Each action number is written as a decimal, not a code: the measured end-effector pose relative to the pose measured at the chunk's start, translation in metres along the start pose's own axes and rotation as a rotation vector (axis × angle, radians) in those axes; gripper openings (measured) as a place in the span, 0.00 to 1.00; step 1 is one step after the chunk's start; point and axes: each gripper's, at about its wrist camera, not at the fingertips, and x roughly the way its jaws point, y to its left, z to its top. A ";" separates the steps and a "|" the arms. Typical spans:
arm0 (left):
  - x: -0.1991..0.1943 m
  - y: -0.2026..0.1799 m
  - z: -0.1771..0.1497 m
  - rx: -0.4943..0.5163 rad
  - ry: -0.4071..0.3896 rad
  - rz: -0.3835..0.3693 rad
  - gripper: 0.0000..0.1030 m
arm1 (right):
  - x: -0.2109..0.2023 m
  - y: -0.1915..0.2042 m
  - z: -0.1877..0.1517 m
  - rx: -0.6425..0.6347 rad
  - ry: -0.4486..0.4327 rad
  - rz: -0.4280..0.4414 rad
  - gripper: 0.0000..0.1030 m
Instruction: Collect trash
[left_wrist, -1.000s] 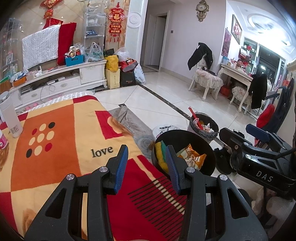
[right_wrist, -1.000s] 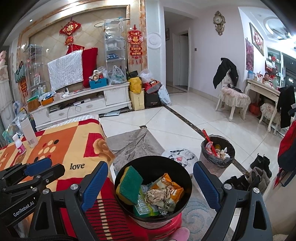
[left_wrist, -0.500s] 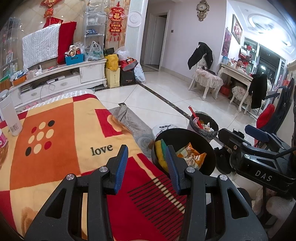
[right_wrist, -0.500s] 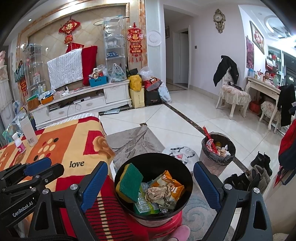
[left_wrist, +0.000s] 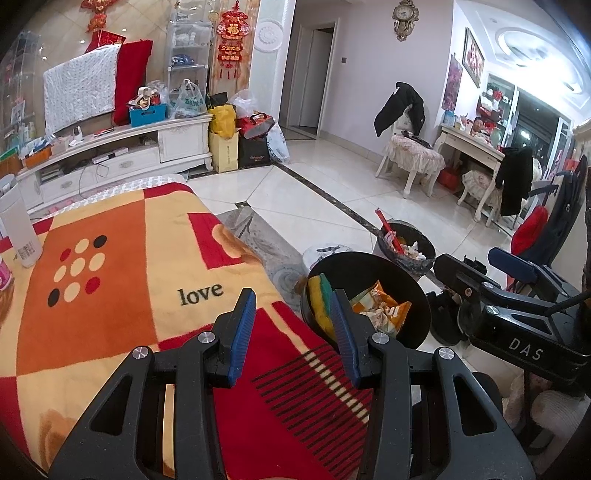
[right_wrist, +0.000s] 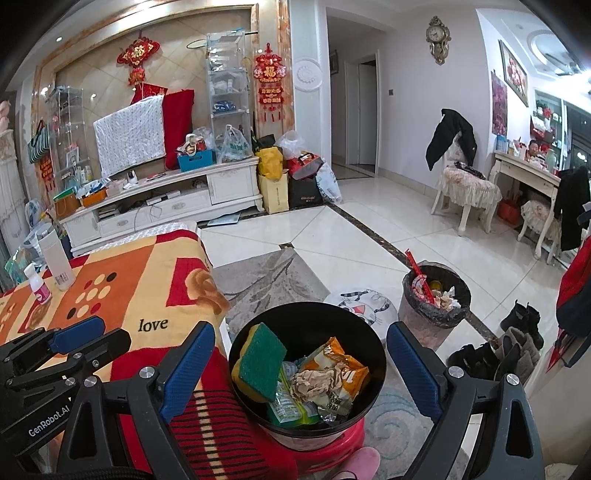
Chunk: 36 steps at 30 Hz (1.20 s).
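- Hovering over the blanket's (left_wrist: 110, 295) near edge, the left gripper (left_wrist: 291, 328) is spread, empty.
- Right gripper (right_wrist: 301, 373), released wide, flanks the black bin (right_wrist: 364, 350) of trash (right_wrist: 325, 380) beside that edge.

Two grippers: the left gripper (left_wrist: 291, 332) and the right gripper (right_wrist: 301, 363), each with two blue-padded fingers.

Two bins: one black bin (right_wrist: 236, 354) directly between the right gripper's fingers, and one bagged bin (right_wrist: 436, 317) beyond its right finger.

In the black bin: one sponge (right_wrist: 262, 360), one orange wrapper (right_wrist: 351, 369), one green wrapper (right_wrist: 291, 406), one crumpled paper (right_wrist: 314, 382).

On the blanket (right_wrist: 122, 273), far left of the right gripper: one white cup (right_wrist: 55, 260) and one small bottle (right_wrist: 37, 284).

One red stool (right_wrist: 332, 448) under the black bin.
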 end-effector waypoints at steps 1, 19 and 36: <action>0.000 0.000 0.000 0.000 0.000 0.000 0.39 | 0.000 0.000 0.000 0.000 0.002 0.000 0.90; 0.001 -0.008 -0.009 -0.001 0.016 -0.019 0.39 | 0.002 -0.003 -0.001 0.003 0.018 -0.003 0.91; 0.005 -0.002 -0.006 -0.016 0.036 -0.030 0.39 | 0.007 -0.006 -0.004 0.002 0.038 -0.008 0.91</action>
